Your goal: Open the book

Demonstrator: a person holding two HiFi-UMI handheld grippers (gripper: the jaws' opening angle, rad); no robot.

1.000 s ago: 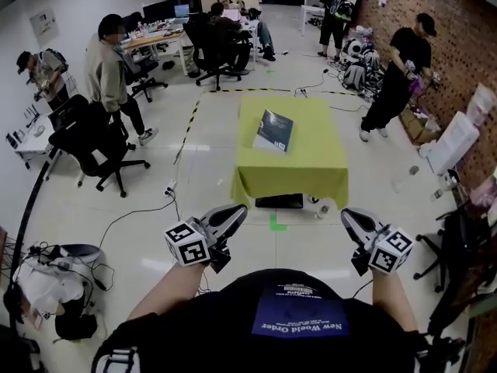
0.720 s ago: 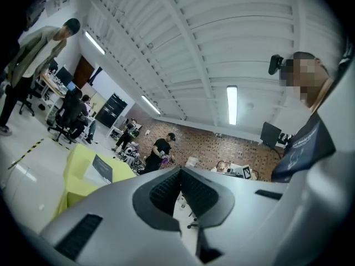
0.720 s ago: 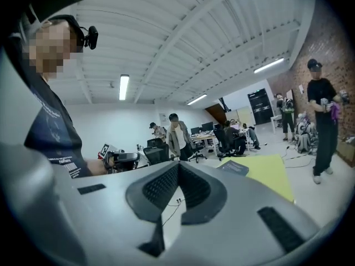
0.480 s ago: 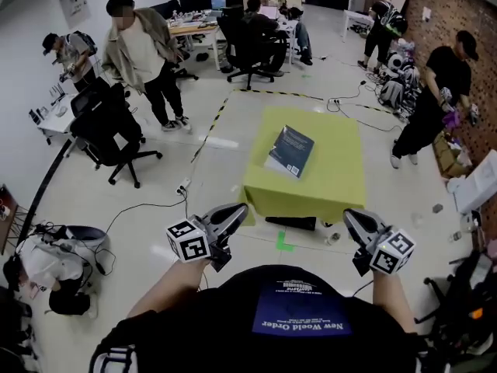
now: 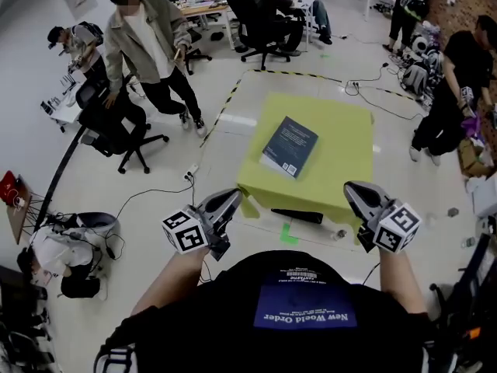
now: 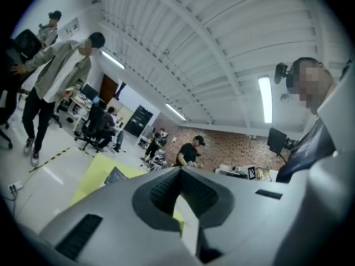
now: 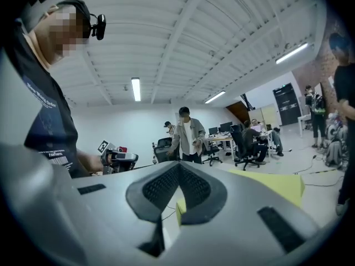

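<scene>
A wide office floor [image 5: 155,208] fills the head view, with a person in a light jacket [image 5: 147,41] standing by a black office chair [image 5: 116,127] at the left and other people at desks farther back. Ahead in the middle stands a low table [image 5: 345,150] under a yellow-green cloth, and on its left half lies the book [image 5: 289,146], dark-covered, flat and closed, turned a little askew to the table's edges. Nearest the camera, the left gripper [image 5: 227,203] and the right gripper [image 5: 359,196] are held out level before the person's chest, well apart from the table and from the book. Each gripper's own view shows its ribbed pads pressed together at the tips with nothing between them. The step in hand looks like the approach: the opening itself is not begun. Next, the grippers would need to reach the table, and one would need to spread and catch the cover's free edge while the other steadies the book.
</scene>
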